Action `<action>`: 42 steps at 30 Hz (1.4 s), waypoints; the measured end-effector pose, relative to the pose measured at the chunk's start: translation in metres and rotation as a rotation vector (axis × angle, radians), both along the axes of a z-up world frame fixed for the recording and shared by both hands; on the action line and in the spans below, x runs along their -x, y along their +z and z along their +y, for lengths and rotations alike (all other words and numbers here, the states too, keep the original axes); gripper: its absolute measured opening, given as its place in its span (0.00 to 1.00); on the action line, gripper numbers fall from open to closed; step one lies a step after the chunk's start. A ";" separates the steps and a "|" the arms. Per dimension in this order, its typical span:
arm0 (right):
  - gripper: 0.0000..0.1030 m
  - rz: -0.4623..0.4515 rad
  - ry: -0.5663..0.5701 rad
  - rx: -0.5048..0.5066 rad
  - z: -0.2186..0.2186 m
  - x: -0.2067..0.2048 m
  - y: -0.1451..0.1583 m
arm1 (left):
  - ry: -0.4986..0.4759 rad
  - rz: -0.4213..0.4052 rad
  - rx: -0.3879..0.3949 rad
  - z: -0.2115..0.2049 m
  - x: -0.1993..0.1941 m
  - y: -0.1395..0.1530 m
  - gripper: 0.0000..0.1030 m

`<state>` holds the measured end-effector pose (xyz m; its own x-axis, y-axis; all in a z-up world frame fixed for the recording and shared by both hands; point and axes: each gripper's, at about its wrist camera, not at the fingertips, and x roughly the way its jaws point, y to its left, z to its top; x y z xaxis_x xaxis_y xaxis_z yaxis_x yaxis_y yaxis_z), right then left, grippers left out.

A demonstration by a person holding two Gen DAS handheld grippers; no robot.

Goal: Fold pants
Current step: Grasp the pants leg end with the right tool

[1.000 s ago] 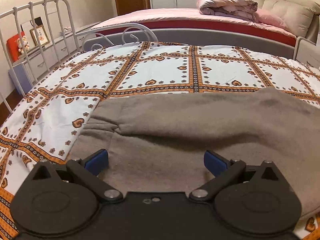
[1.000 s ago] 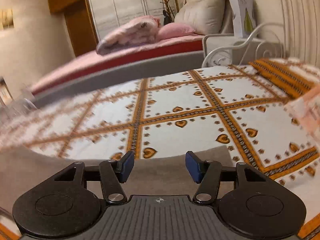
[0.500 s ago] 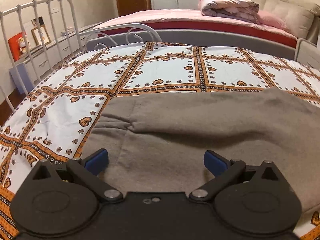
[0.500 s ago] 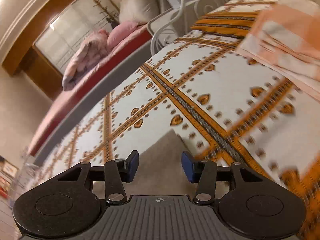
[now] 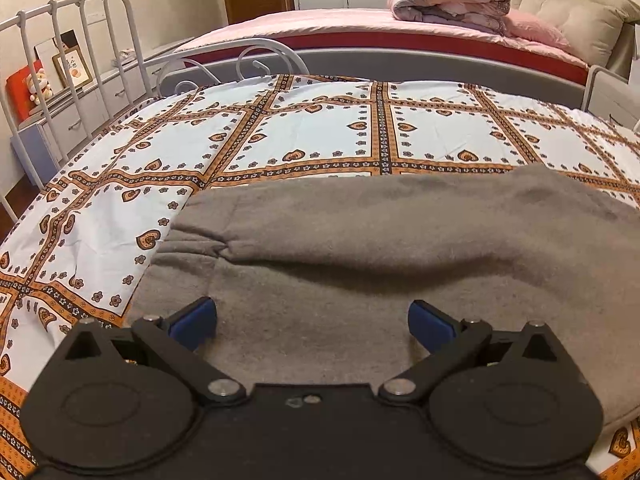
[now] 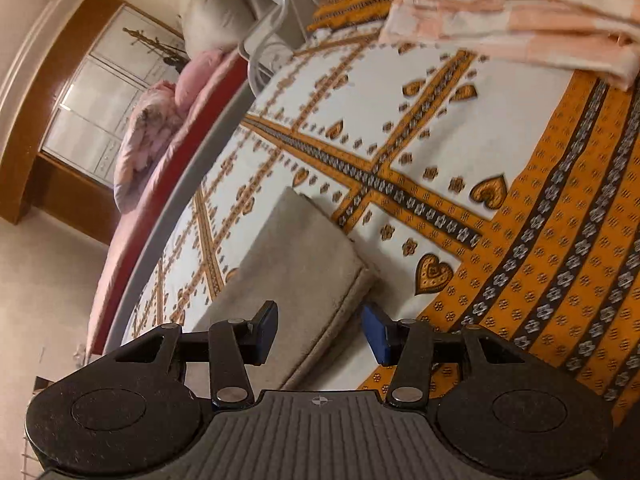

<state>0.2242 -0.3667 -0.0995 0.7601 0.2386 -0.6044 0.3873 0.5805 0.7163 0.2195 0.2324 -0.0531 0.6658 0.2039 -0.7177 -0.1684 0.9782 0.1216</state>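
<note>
The right hand-held gripper (image 6: 320, 330) has rolled, apparently straddling the pants (image 6: 296, 256) edge.

Warm, yellowish indoor light fills both views, moderately bright and soft. In the left wrist view the picture is sharp; the grey pants (image 5: 360, 248) cast only a faint shadow under their fold, and fisheye distortion bows the white bed rail (image 5: 72, 60) at 10 o'clock. The right wrist view is strongly tilted, with motion blur smearing the peach folded cloth (image 6: 520, 12) at 1 o'clock and the pink bedding (image 6: 148, 136) at 9 o'clock. A bright glare streak sits on the wardrobe door (image 6: 100, 108). Dark vignette cuts every corner.
</note>
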 end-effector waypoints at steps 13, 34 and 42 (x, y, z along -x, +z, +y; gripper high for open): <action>0.10 0.050 0.019 0.057 0.002 -0.018 -0.013 | -0.009 0.010 -0.011 0.000 -0.001 -0.003 0.94; 0.08 0.002 -0.103 0.036 0.004 -0.008 -0.004 | -0.065 0.020 -0.052 -0.002 0.005 -0.009 0.94; 0.08 0.046 -0.114 -0.025 -0.001 -0.009 -0.016 | -0.068 0.020 -0.052 -0.001 0.005 -0.009 0.94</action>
<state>0.2332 -0.3677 -0.1153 0.7549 0.1674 -0.6341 0.4826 0.5130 0.7099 0.2142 0.2315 -0.0626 0.6651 0.1963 -0.7205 -0.0987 0.9795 0.1757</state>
